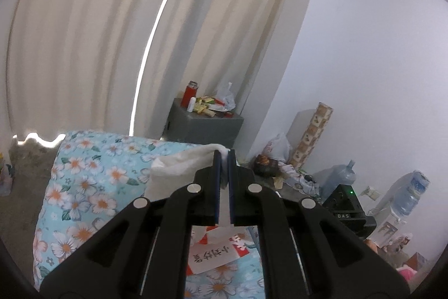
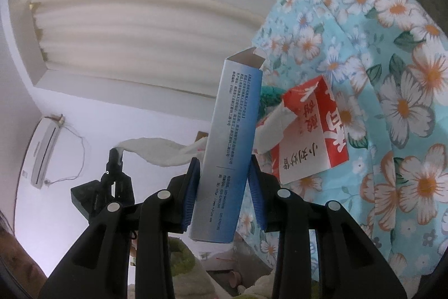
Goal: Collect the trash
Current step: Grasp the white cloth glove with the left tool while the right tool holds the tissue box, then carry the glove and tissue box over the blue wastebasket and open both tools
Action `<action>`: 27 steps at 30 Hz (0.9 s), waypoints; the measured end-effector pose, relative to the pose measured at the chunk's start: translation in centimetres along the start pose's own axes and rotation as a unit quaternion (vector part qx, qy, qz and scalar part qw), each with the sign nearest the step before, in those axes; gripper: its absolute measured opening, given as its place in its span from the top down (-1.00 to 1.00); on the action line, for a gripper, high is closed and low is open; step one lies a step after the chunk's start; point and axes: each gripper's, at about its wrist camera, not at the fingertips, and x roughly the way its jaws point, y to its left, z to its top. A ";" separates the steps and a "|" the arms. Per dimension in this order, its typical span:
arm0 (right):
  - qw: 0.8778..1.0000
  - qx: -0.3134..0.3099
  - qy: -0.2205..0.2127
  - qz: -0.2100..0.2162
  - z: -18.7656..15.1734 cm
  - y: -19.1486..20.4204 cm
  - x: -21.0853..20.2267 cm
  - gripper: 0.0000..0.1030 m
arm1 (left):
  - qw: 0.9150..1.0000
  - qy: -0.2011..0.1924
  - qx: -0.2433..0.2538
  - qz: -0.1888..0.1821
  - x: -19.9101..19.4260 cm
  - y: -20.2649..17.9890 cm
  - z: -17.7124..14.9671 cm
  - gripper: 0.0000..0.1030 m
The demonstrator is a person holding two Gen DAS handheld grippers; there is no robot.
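Observation:
My left gripper (image 1: 224,156) is shut on a white tissue (image 1: 176,167), which trails left from its blue pads. Below it a red and white tissue pack (image 1: 215,251) lies on the flowered bedsheet (image 1: 84,187). In the right wrist view the tissue (image 2: 156,154) stretches from the left gripper (image 2: 114,152) across to the tissue pack (image 2: 310,131). My right gripper (image 2: 224,161) is shut on a tall blue and white carton (image 2: 232,136), held upright with its top flap open.
A grey cabinet (image 1: 204,125) by the curtain carries a red flask (image 1: 189,93) and packets. Large water jugs (image 1: 338,175) and clutter line the floor along the white wall. An air conditioner (image 2: 44,150) hangs on the wall.

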 end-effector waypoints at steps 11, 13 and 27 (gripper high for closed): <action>0.997 0.016 -0.072 -0.008 -0.9 -1.9 -7.3 0.35 | 0.996 0.025 0.035 -0.075 3.6 -6.3 0.6 0.95; 0.996 0.022 -0.089 -0.007 -1.1 -2.5 -8.8 0.37 | 0.993 0.041 0.040 -0.101 5.5 -8.1 0.6 0.95; 0.960 0.093 -0.258 -0.064 -3.2 -9.5 -24.0 0.40 | 0.948 0.180 0.090 -0.246 22.3 -25.0 -4.7 0.95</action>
